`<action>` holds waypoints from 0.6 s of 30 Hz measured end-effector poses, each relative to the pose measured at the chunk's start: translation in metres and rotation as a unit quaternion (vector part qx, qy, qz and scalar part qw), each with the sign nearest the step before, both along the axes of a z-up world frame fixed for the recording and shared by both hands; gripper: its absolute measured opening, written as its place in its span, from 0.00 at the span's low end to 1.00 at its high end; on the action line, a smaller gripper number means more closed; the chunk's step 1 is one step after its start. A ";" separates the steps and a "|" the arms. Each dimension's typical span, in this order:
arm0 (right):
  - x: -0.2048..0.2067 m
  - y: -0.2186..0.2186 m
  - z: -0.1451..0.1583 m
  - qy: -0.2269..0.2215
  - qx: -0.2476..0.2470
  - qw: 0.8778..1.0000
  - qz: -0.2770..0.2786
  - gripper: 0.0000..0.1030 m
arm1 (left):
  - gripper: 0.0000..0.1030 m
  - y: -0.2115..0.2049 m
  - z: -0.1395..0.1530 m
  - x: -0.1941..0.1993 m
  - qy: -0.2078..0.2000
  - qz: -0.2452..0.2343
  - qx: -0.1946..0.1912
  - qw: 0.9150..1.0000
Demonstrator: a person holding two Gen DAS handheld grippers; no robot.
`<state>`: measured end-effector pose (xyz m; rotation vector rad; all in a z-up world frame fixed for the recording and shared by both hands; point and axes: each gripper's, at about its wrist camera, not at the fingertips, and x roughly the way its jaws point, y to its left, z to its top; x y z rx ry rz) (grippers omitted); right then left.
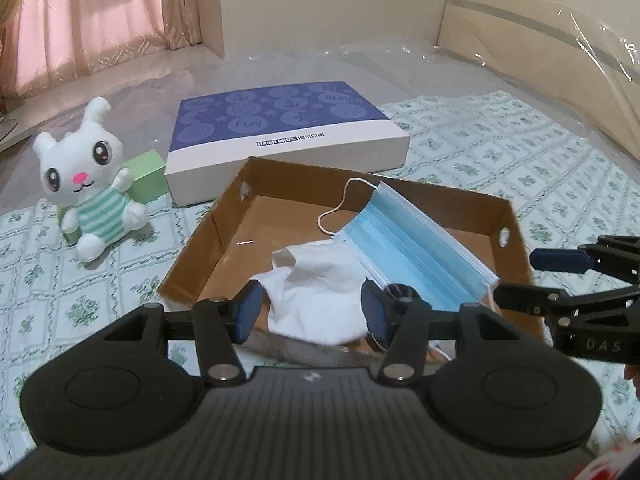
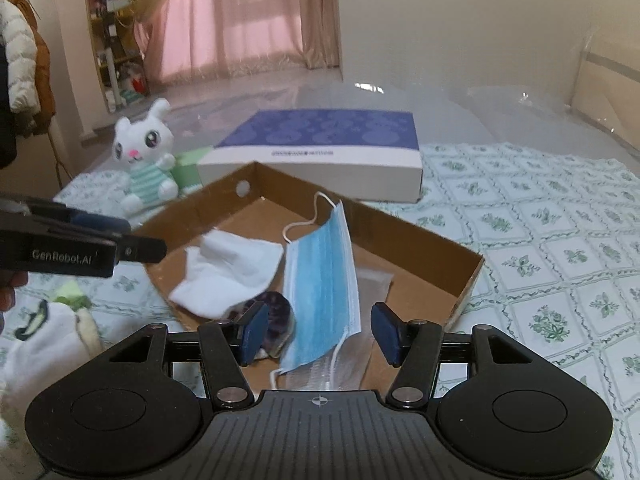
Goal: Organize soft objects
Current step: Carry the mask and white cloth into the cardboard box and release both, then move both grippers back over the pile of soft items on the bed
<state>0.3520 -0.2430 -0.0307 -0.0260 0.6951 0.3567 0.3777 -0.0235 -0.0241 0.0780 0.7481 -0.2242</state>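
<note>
Holding both grippers, left gripper (image 1: pixel 312 312) and right gripper (image 2: pixel 318 330), with fingers apart and empty over the cardboard tray's (image 2: pixel 470 280) near edge. White sock (image 1: pixel 320 280) and blue face mask (image 2: pixel 324 276) are lying inside. Next, I judge, fetching the plush rabbit (image 1: pixel 90 184) beyond the tray's left corner.

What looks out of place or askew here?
The mask is askew: it leans on edge in the box, one end past the near rim. The bunny sits outside the box, on the cloth. Nothing looks spilled or damaged.
</note>
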 end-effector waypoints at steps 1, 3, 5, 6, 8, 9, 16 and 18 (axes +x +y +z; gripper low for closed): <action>-0.005 0.000 0.004 -0.003 0.003 1.000 0.000 0.56 | 0.51 0.001 0.003 -0.007 -0.002 0.001 -0.002 1.000; -0.016 -0.001 0.012 -0.009 0.009 1.000 -0.002 0.57 | 0.51 0.005 0.010 -0.021 -0.005 0.005 -0.007 1.000; -0.028 -0.001 0.019 -0.015 0.016 1.000 -0.001 0.57 | 0.52 0.010 0.017 -0.037 -0.009 0.008 -0.013 1.000; -0.035 -0.002 0.023 -0.018 0.022 1.000 0.000 0.57 | 0.55 0.013 0.021 -0.045 -0.010 0.011 -0.016 1.000; -0.049 -0.003 0.029 -0.020 0.032 0.999 0.000 0.57 | 0.58 0.018 0.027 -0.061 -0.011 0.018 -0.018 1.000; -0.055 -0.003 0.031 -0.021 0.036 0.999 0.001 0.57 | 0.58 0.021 0.030 -0.070 -0.013 0.021 -0.018 1.000; -0.098 -0.007 0.044 -0.024 0.064 0.998 0.004 0.57 | 0.59 0.047 0.048 -0.128 -0.026 0.048 -0.015 0.998; -0.110 -0.007 0.046 -0.022 0.072 0.997 0.004 0.57 | 0.59 0.055 0.052 -0.144 -0.030 0.056 -0.015 0.998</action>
